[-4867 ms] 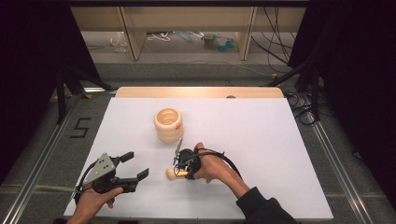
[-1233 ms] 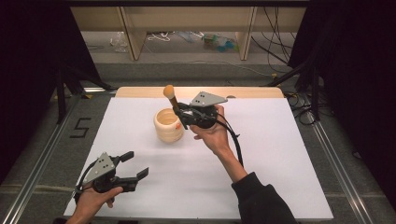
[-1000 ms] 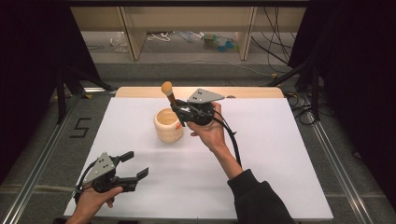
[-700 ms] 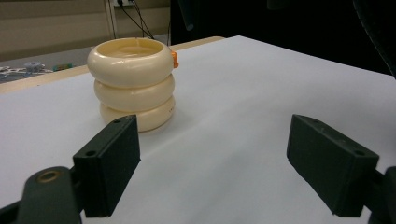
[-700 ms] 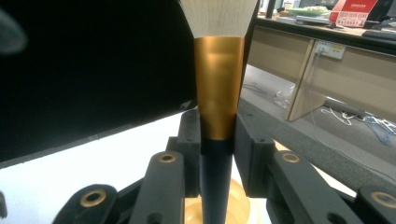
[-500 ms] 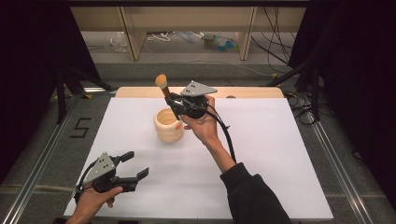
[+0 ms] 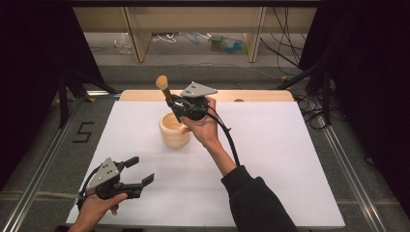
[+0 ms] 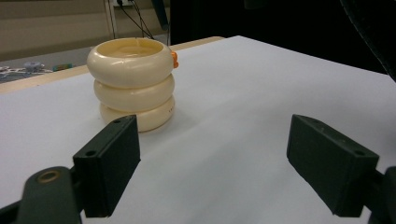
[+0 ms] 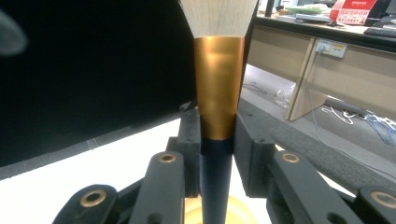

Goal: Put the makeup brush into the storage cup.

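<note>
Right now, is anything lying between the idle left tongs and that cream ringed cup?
Nothing: in the left gripper view, bare white table runs from the open left tongs to the cup.

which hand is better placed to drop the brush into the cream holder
Right. The right gripper is shut on the makeup brush, bristles up, directly above the ringed holder. The left gripper sits open and empty near the table's front edge.
</note>
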The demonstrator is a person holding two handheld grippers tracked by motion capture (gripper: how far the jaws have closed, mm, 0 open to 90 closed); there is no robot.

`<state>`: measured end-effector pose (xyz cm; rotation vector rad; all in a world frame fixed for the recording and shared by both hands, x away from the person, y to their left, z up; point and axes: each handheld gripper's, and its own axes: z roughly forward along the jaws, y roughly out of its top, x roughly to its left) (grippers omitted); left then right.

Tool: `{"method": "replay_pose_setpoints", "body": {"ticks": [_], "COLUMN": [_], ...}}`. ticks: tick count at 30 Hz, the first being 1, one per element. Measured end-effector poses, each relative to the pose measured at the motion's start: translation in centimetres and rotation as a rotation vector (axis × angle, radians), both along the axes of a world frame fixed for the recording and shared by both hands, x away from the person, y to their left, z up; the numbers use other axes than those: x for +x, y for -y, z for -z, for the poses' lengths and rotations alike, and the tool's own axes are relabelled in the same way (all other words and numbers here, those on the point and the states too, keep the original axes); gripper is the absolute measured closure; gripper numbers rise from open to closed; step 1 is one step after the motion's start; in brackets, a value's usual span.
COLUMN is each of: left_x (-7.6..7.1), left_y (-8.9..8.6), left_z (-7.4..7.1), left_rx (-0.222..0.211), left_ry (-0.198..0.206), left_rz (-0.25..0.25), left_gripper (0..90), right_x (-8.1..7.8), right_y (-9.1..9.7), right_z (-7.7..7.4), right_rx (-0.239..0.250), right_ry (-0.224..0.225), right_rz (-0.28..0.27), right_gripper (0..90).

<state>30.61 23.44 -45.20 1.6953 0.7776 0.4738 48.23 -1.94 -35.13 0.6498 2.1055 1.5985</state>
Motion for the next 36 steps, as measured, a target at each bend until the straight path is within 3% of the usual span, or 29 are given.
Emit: {"method": "replay_pose_setpoints", "body": {"ticks": [14, 36], "left_x": [0.0, 0.0], "left_y": [0.0, 0.0], "left_z": [0.0, 0.0], "left_rx": [0.0, 0.002], "left_ry": [0.0, 0.0], "left_rz": [0.002, 0.003], "left_gripper": [17.2, 17.2], "right_x": [0.4, 1.7], "right_y": [-1.8, -1.8], "right_z": [-0.2, 1.5], "right_rx": [0.016, -0.017], "right_ry": [0.013, -0.022], "right_rz": [-0.002, 0.041], "right_gripper": [73.5, 73.5]}}
